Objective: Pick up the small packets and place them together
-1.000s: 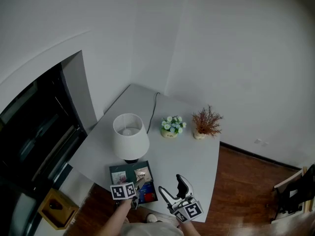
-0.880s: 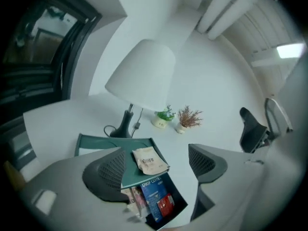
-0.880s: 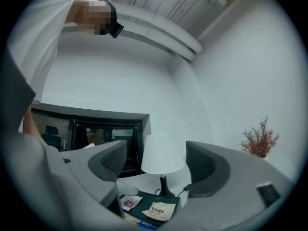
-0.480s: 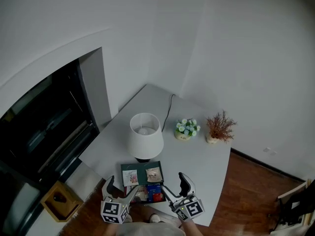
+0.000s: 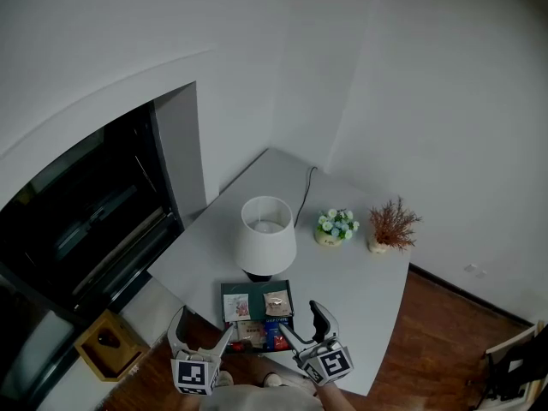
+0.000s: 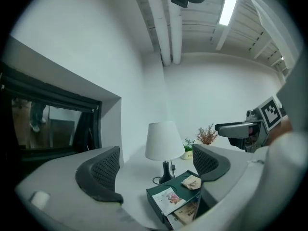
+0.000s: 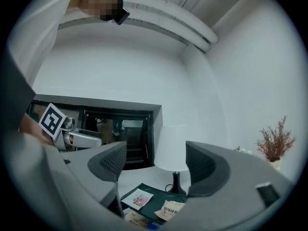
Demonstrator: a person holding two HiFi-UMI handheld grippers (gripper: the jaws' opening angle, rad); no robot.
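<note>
A dark green box [image 5: 257, 291] lies on the grey table [image 5: 360, 289] in front of the lamp. A white packet with a pink picture [image 5: 237, 306] and a tan packet [image 5: 276, 301] rest on it. A brown packet [image 5: 250, 332] and a blue-and-red one [image 5: 274, 337] lie at its near edge. My left gripper [image 5: 202, 327] hangs left of the box, off the table's near corner. Its jaws have just been opening and nothing is between them [image 6: 154, 170]. My right gripper [image 5: 304, 325] stands open and empty [image 7: 154, 165] just right of the box.
A white-shaded lamp [image 5: 267, 234] stands behind the box, its cord running to the wall. A small pot of flowers [image 5: 336, 225] and a dried reddish plant [image 5: 392, 225] sit at the table's far right. A dark window [image 5: 94, 221] lies left; a wooden box [image 5: 107, 342] sits on the floor.
My left gripper has lifted off the box's near edge and swung out to the left, its jaws wider. The right gripper shifted slightly. The head view has moved.
</note>
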